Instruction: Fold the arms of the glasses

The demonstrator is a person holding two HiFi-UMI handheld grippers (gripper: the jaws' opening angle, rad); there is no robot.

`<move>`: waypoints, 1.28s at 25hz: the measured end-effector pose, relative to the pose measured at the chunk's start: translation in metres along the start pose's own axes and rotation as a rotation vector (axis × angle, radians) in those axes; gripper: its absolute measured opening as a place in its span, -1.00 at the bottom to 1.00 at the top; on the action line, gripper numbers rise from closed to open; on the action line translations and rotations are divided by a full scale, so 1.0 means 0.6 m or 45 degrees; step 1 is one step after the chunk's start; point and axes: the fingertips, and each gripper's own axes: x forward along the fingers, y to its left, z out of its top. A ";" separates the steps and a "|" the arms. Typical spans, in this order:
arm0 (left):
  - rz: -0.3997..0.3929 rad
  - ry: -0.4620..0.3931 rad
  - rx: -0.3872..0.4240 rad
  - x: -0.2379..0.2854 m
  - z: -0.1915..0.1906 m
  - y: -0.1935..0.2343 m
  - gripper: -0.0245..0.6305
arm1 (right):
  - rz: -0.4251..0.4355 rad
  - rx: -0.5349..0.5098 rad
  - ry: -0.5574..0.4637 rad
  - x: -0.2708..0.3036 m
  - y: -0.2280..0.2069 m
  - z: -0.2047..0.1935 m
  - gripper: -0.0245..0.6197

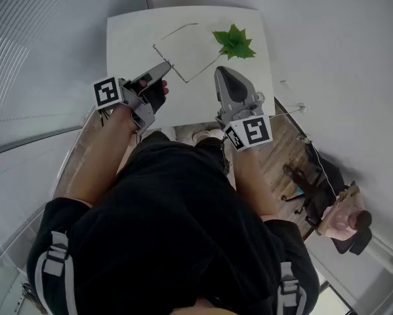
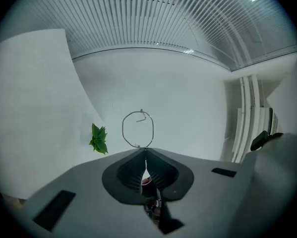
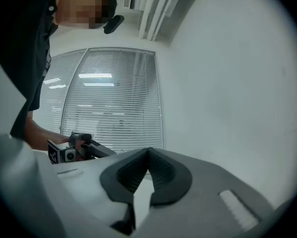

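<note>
Thin wire glasses [image 1: 185, 81] hang over the white table [image 1: 130, 38], their arms spread out. My left gripper [image 1: 168, 65] is shut on the frame at one end. In the left gripper view a round wire lens rim [image 2: 138, 129] stands up straight out of the closed jaw tips of my left gripper [image 2: 146, 149]. My right gripper [image 1: 221, 71] hovers just right of the glasses' other end, jaws shut, with nothing seen between them. In the right gripper view my right gripper [image 3: 148, 150] is closed and points toward the left gripper [image 3: 71, 150]; no wire shows at its tips.
A green leafy ornament [image 1: 234, 42] lies on the table at the back right, also in the left gripper view as the green ornament [image 2: 98, 139]. The table's front edge [image 1: 183, 122] runs just under both grippers. Another person [image 1: 344, 220] sits on the floor side at lower right.
</note>
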 end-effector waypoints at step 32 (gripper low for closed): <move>0.006 0.023 -0.011 -0.004 -0.008 0.000 -0.88 | -0.081 -0.532 0.325 0.011 -0.040 -0.064 -0.87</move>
